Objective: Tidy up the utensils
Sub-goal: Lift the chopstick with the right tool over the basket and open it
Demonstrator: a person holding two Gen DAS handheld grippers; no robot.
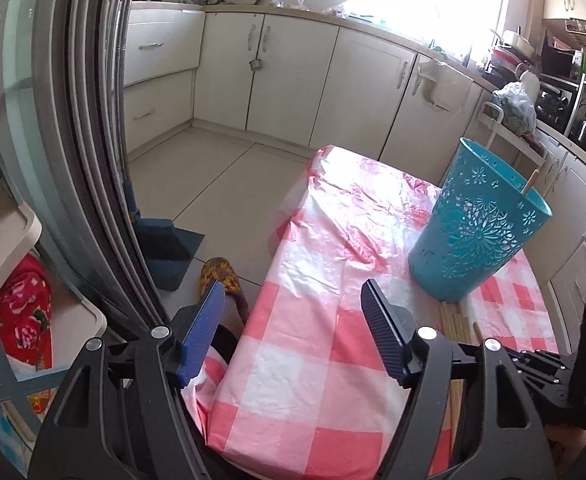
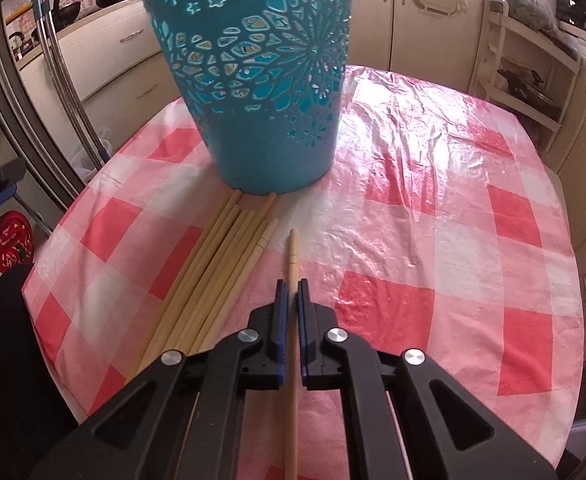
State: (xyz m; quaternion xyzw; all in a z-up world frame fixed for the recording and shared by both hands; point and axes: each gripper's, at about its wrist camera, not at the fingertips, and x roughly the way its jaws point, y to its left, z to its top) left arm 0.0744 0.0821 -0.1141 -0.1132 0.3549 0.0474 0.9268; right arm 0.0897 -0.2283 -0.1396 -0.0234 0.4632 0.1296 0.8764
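A teal cut-out plastic basket [image 2: 261, 92] stands upright on the pink checked tablecloth [image 2: 433, 208]; one wooden chopstick [image 1: 531, 182] leans inside it. A bundle of several wooden chopsticks [image 2: 221, 272] lies on the cloth in front of the basket, tips touching its base. My right gripper [image 2: 292, 284] is shut on a single chopstick [image 2: 293, 252], which lies just right of the bundle and points at the basket. My left gripper [image 1: 291, 292] is open with nothing between its fingers, over the table's left part, left of the basket [image 1: 477, 232].
The table's left edge [image 1: 253, 320] drops to a tiled floor with a patterned slipper [image 1: 221, 276] and a dustpan [image 1: 169, 248]. A fridge door [image 1: 73, 160] is close on the left. Cream cabinets [image 1: 293, 76] run behind, and a white shelf rack [image 2: 525, 80] stands at the far right.
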